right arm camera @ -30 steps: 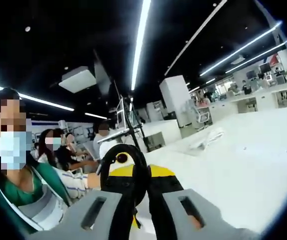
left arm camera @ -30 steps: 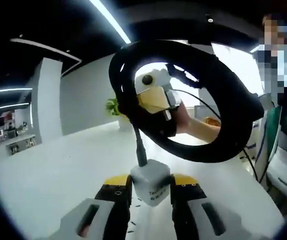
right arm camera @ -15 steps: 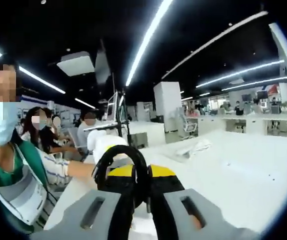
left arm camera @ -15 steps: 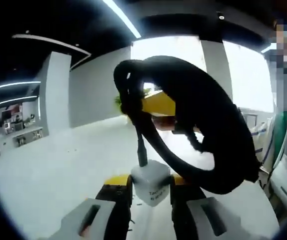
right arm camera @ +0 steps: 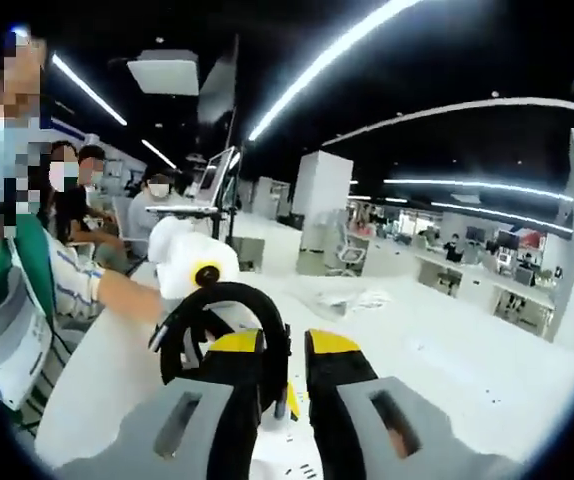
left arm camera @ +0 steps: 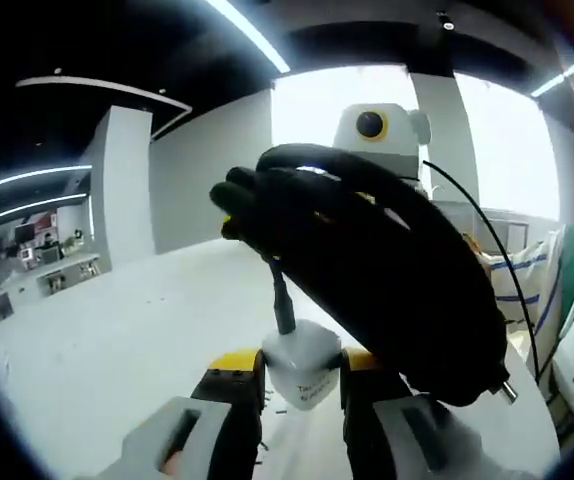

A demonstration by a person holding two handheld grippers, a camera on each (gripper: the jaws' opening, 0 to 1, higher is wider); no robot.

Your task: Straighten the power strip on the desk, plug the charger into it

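Since a second ago the black cable coil [left arm camera: 377, 280] has turned from an open ring, seen face-on, to a thick edge-on bundle, and the right gripper has swung from beside the coil to behind and above it.

Nearest in the left gripper view, the left gripper [left arm camera: 302, 400] is clenched on the white charger [left arm camera: 305, 368], its yellow-tipped jaws pressed to the block's two sides. A short black lead rises from the charger's top into the coil, which hangs in the air above the white worktop [left arm camera: 117, 340]. A thin wire trails down the coil's right side toward the worktop edge. Beyond the coil the white and yellow body of the right gripper [left arm camera: 377, 130] shows, and farther back stand a grey wall and bright windows.

In the right gripper view, the right gripper [right arm camera: 285, 385] grasps the cable coil [right arm camera: 222, 325]: a black loop stands up just past the yellow jaw tips, with its strands passing between them. Behind the loop is the white body of the left gripper [right arm camera: 192, 265], held by a person's arm [right arm camera: 107, 295] in a striped sleeve. Other people [right arm camera: 77, 185] sit at the left, and rows of desks stretch away under long ceiling lights.
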